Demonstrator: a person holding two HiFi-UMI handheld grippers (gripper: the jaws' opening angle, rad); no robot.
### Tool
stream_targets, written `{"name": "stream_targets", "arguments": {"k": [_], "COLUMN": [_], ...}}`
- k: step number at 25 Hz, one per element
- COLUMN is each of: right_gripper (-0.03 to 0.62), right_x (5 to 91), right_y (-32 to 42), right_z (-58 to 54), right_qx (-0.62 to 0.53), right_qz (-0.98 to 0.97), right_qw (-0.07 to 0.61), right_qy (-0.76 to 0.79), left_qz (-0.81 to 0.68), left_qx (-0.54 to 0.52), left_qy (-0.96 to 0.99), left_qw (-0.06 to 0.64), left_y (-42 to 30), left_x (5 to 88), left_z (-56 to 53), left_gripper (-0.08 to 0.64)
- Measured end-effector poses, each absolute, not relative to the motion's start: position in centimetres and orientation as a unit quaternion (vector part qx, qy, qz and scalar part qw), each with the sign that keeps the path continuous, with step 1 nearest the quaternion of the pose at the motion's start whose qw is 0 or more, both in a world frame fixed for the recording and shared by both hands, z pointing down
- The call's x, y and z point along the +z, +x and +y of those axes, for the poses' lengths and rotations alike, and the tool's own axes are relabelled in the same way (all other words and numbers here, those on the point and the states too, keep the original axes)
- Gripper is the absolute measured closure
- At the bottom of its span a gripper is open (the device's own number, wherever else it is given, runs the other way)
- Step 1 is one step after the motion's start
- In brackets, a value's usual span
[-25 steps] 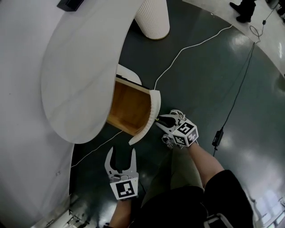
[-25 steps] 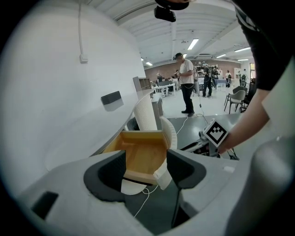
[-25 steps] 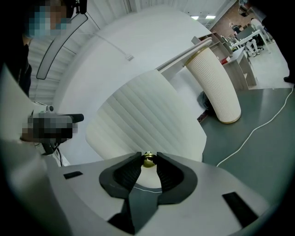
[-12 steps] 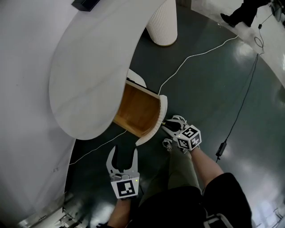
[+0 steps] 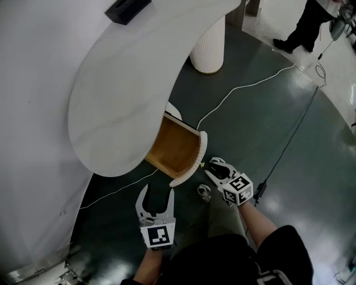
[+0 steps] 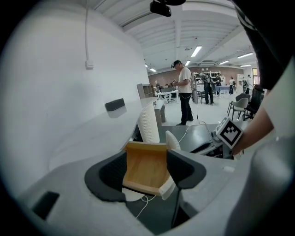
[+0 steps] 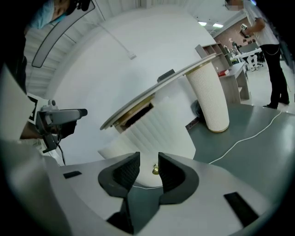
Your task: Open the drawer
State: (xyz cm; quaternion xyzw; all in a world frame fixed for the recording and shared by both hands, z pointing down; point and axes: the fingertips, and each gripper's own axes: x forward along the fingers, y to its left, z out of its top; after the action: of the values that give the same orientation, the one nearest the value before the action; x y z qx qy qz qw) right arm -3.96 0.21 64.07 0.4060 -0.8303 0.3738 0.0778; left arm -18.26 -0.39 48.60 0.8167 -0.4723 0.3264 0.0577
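The drawer (image 5: 172, 146) stands pulled out from under the white curved tabletop (image 5: 128, 106), its bare wooden inside showing. Its white fluted front (image 5: 192, 158) carries a small brass knob (image 7: 155, 170). My right gripper (image 5: 209, 167) sits just in front of that knob, its jaws opening. The knob shows in the gap past the right gripper's (image 7: 148, 168) fingertips, and the pads do not press on it. My left gripper (image 5: 156, 188) hangs open and empty below the drawer. The left gripper (image 6: 146, 167) looks up at the wooden drawer (image 6: 144, 168).
A white ribbed pedestal (image 5: 209, 47) stands on the dark floor behind the drawer. A white cable (image 5: 245, 86) and a black cable with an adapter (image 5: 259, 191) cross the floor. A black box (image 5: 127, 8) lies on the tabletop. A person (image 5: 311, 22) stands far right.
The right gripper's jaws have widened and it has lifted slightly off the knob. The left gripper has also risen a little. The drawer stays pulled out.
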Motion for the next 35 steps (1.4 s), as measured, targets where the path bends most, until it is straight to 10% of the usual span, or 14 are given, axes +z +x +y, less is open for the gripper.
{"name": "stream_targets", "arguments": {"k": [10, 21, 35], "right_gripper": [0.591, 0.591, 0.591], "right_x": [52.9, 40.4, 32.2], "right_y": [-1.0, -2.4, -6.5], "right_z": [-0.8, -4.9, -6.1], "right_qx": [0.3, 0.229, 0.172], "right_qz": [-0.841, -0.877, -0.914], "right_qw": [0.074, 0.031, 0.012], "right_qy": [0.444, 0.422, 0.367], "left_qz": [-0.501, -0.553, -0.61], "left_qx": [0.28, 0.222, 0.175], "left_qy": [0.816, 0.801, 0.771], "left_qw": [0.067, 0.06, 0.064], "left_y": [-18.1, -19.1, -23.0], "left_x": [43.9, 37.9, 33.2], "left_z": [-1.8, -2.7, -1.4], "left_gripper": [0.31, 0.503, 0.541]}}
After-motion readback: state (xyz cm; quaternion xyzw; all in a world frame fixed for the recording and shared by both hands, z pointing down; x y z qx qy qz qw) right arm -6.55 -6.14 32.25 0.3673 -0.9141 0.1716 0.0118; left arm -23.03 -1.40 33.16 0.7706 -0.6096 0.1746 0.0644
